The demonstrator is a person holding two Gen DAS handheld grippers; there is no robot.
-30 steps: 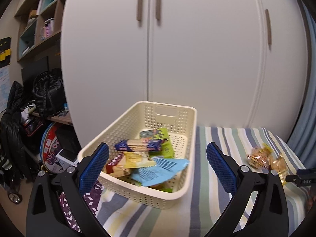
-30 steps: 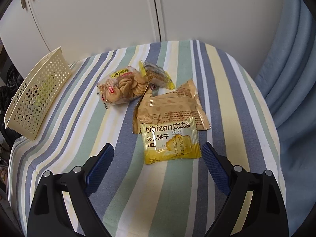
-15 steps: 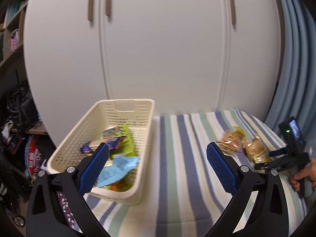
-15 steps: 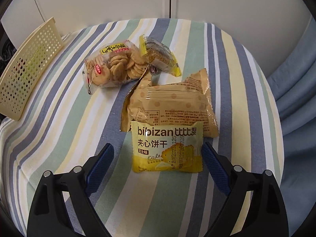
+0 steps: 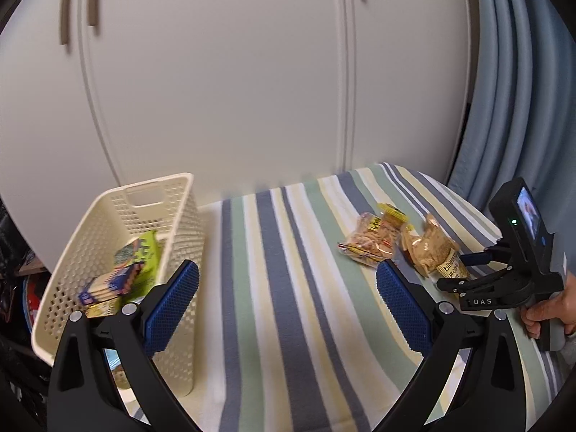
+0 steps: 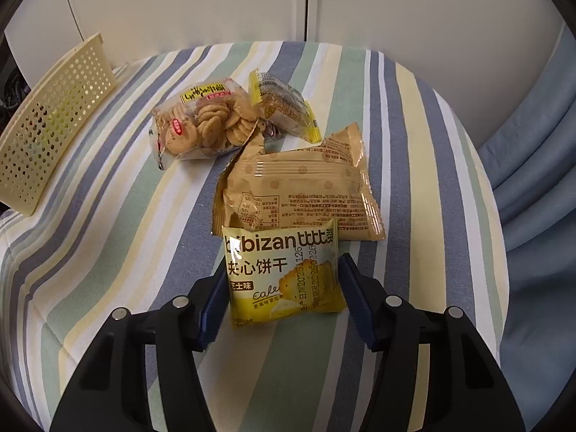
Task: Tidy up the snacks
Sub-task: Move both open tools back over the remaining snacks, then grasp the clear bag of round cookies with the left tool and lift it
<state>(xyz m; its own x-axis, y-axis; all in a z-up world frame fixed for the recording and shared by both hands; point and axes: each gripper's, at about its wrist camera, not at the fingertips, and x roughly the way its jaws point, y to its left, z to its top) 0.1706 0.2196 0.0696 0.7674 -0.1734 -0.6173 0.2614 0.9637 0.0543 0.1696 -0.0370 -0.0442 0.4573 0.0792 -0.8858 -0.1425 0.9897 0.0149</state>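
A yellow "bibizan" biscuit packet (image 6: 284, 273) lies flat on the striped tablecloth (image 6: 108, 216). My right gripper (image 6: 280, 270) is open but narrowed, its blue pads (image 6: 212, 309) close beside the packet's two side edges. Behind it lie a tan packet (image 6: 298, 194), a clear bag of round cookies (image 6: 205, 122) and a small yellow-edged packet (image 6: 284, 108). In the left wrist view my left gripper (image 5: 286, 273) hangs wide open over bare cloth, between the cream basket (image 5: 108, 216) holding several snacks and the snack pile (image 5: 370, 241). The right gripper (image 5: 464, 270) shows there at the pile.
White cupboard doors (image 5: 216, 90) stand right behind the table. A blue curtain (image 5: 522, 90) hangs at the right edge. A person's hand (image 5: 547, 313) holds the right gripper's handle. The basket wall (image 6: 54, 115) sits at the table's left edge, with dark clutter below it.
My right gripper came down to the yellow packet and its jaws narrowed around it. The left gripper swung right, so the basket slid left in its view and the snack pile came in.
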